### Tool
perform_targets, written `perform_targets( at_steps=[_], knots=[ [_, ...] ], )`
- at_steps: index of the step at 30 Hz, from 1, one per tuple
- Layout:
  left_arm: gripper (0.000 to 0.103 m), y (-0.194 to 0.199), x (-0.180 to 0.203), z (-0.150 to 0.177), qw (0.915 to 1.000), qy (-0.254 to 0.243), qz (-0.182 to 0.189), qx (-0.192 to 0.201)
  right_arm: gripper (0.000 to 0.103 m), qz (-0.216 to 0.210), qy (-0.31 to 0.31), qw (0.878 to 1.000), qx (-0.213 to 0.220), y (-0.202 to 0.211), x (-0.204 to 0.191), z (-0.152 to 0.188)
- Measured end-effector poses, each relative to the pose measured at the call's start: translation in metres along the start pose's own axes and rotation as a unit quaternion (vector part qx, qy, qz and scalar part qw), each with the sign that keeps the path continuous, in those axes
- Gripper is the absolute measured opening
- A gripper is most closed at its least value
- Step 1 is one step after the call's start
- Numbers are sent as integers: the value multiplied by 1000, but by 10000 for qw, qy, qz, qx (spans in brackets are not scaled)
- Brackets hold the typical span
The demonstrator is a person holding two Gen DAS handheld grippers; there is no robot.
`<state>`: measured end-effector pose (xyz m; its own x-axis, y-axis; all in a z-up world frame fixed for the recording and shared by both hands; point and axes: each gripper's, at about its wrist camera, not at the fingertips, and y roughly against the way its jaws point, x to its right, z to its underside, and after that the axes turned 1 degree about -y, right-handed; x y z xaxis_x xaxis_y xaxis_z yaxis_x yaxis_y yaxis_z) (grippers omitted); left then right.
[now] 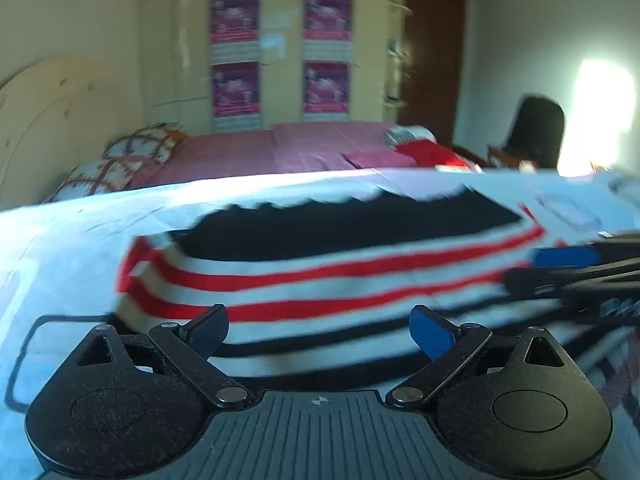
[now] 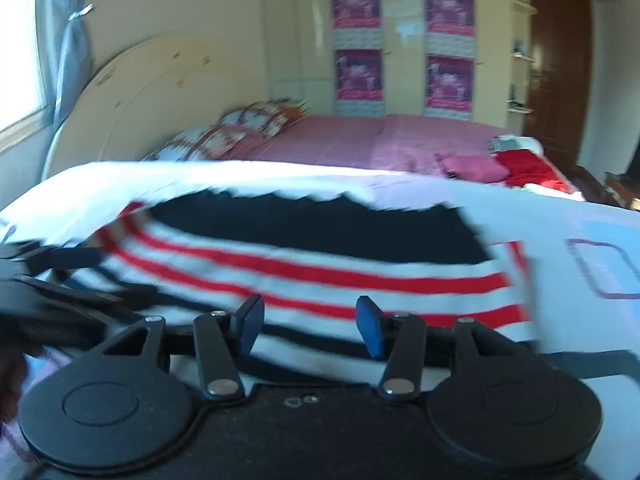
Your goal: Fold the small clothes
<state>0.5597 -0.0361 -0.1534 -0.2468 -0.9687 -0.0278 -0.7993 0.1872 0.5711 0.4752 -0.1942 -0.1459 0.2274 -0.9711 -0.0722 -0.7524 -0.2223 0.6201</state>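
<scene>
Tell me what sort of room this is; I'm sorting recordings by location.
Most likely a bedroom: a bed with a pink cover and patterned pillows against a rounded headboard, with a tall wardrobe behind.

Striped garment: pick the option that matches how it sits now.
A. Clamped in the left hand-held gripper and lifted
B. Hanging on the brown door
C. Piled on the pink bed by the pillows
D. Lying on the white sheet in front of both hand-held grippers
D: the garment lies spread on the white sheet, and both the left hand-held gripper and the right hand-held gripper are open above its near edge.
</scene>
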Motion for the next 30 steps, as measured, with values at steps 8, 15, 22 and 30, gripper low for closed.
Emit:
perform_targets(
  at_steps=[8, 15, 22, 30],
  knots=[
    [96, 6, -4, 25, 9996, -10, -153, -228, 45, 224, 463, 9983, -288, -6, -16, 25],
    [97, 25, -49, 43, 9991, 292, -254, -149, 47, 736, 354, 9962, -311, 21, 37, 45],
    [97, 31, -62, 51, 9992, 157, -346, -154, 45, 870, 386, 9946, -412, 39, 65, 64],
    [96, 30, -81, 37, 9966, 653, -461, -179, 43, 1013, 88, 9943, -317, 41, 73, 48]
  ],
)
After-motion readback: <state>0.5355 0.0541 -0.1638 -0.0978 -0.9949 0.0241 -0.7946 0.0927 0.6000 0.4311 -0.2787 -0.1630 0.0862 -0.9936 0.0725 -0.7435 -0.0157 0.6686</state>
